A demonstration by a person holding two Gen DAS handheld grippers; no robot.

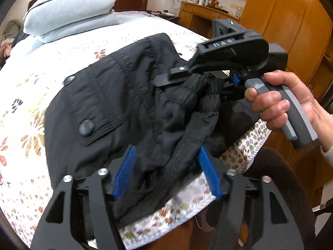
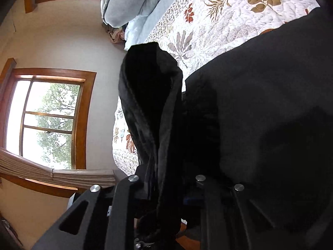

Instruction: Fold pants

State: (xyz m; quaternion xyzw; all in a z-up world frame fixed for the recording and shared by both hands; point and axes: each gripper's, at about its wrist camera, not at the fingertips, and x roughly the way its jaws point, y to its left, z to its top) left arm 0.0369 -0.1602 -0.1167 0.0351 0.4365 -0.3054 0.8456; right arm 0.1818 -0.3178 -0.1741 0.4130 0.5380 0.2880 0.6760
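Black pants (image 1: 108,95) lie bunched on the floral quilt at the bed's near edge, with snaps and a pocket flap showing. My left gripper (image 1: 166,168) is open, its blue pads (image 1: 124,170) either side of a fold of the waistband without pinching it. My right gripper (image 1: 166,81), held sideways in a hand, is shut on the gathered elastic waistband (image 1: 199,87). In the right wrist view the black cloth (image 2: 154,112) stands up between the jaws of my right gripper (image 2: 164,189) and covers the fingertips.
The floral quilt (image 1: 25,125) covers the bed. Folded light blue bedding (image 1: 70,10) is stacked at the head. A wooden wardrobe (image 1: 291,20) and desk (image 1: 204,14) stand to the right. A window (image 2: 47,116) shows in the right wrist view.
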